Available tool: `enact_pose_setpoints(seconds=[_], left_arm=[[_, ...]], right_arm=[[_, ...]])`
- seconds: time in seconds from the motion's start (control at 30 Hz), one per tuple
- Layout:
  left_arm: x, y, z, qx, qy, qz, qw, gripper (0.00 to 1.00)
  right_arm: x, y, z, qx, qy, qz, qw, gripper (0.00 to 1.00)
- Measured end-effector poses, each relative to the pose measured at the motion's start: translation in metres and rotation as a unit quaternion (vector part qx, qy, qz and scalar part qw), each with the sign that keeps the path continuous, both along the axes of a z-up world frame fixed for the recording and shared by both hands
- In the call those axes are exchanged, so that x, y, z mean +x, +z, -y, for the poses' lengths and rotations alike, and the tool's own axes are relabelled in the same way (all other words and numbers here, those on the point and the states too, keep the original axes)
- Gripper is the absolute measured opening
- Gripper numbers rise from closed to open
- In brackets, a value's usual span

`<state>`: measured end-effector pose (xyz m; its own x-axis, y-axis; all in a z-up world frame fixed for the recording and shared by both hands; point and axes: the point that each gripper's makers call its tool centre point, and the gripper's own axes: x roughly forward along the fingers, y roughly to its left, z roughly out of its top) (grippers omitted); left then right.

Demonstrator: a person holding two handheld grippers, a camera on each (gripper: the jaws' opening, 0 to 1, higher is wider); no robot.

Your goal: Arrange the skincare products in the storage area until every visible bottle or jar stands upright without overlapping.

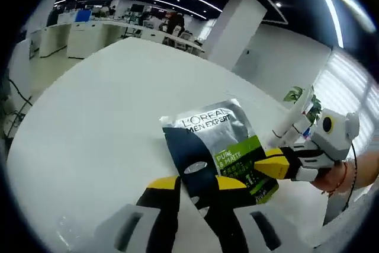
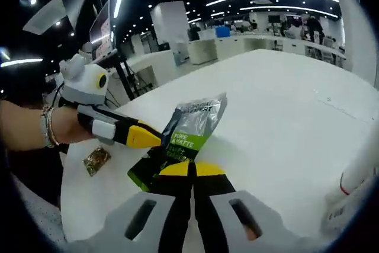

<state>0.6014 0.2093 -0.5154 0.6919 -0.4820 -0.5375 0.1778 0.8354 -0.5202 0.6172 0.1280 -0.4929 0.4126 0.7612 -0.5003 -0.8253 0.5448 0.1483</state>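
The left tool [image 1: 198, 189] has its yellow-tipped jaws closed near their tips. The right tool [image 2: 190, 170] has its jaws pressed together (no gap between them). A hand [image 2: 59, 125] with a beaded wristband grips the left tool.

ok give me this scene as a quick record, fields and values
held item: silver and green sachet
left gripper: shut on the sachet's near end
right gripper: shut on its other end
surface: white table
nearby: white bottle at the right gripper view's edge; small brown packet on the table
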Motion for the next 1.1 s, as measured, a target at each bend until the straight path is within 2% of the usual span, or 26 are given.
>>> enact_pose_setpoints(seconds=[0.1,0.17,0.3,0.37,0.43,0.47,0.57,0.67,0.8,1.1], left_arm=[[-0.008,0.004,0.010,-0.045,-0.008,-0.011,0.9989,0.24],[-0.015,0.002,0.010,-0.057,-0.009,-0.027,0.9979,0.18],[-0.018,0.003,0.011,-0.067,-0.004,-0.027,0.9973,0.13],[-0.021,0.006,0.019,-0.083,-0.015,-0.034,0.9958,0.09],[-0.028,-0.001,0.023,-0.070,-0.024,-0.051,0.9959,0.06],[-0.029,0.002,0.023,-0.068,-0.022,-0.044,0.9965,0.05],[-0.033,0.002,0.022,-0.069,-0.018,-0.057,0.9958,0.02],[-0.033,0.011,0.023,-0.080,-0.003,-0.050,0.9955,0.01],[-0.030,0.024,0.027,-0.078,0.006,-0.023,0.9967,0.00],[-0.016,0.041,0.056,-0.101,-0.002,0.005,0.9949,0.00]], right_arm=[[0.002,-0.001,0.008,0.005,-0.015,-0.003,0.9999,0.00],[0.003,-0.001,0.011,0.008,-0.022,-0.007,0.9997,0.00],[-0.004,0.004,0.011,0.013,-0.014,-0.004,0.9998,0.00],[-0.006,0.006,0.010,0.014,-0.010,-0.002,0.9999,0.00],[-0.010,0.009,0.007,0.015,-0.004,0.003,0.9999,0.00],[-0.012,0.011,0.008,0.015,-0.003,0.008,0.9998,0.00],[-0.013,0.013,0.009,0.016,-0.002,0.007,0.9999,0.00],[-0.016,0.020,0.012,0.020,-0.003,0.010,0.9997,0.00],[-0.016,0.024,0.021,0.014,-0.009,0.021,0.9996,0.00],[-0.003,0.023,0.055,0.015,-0.078,0.013,0.9968,0.00]])
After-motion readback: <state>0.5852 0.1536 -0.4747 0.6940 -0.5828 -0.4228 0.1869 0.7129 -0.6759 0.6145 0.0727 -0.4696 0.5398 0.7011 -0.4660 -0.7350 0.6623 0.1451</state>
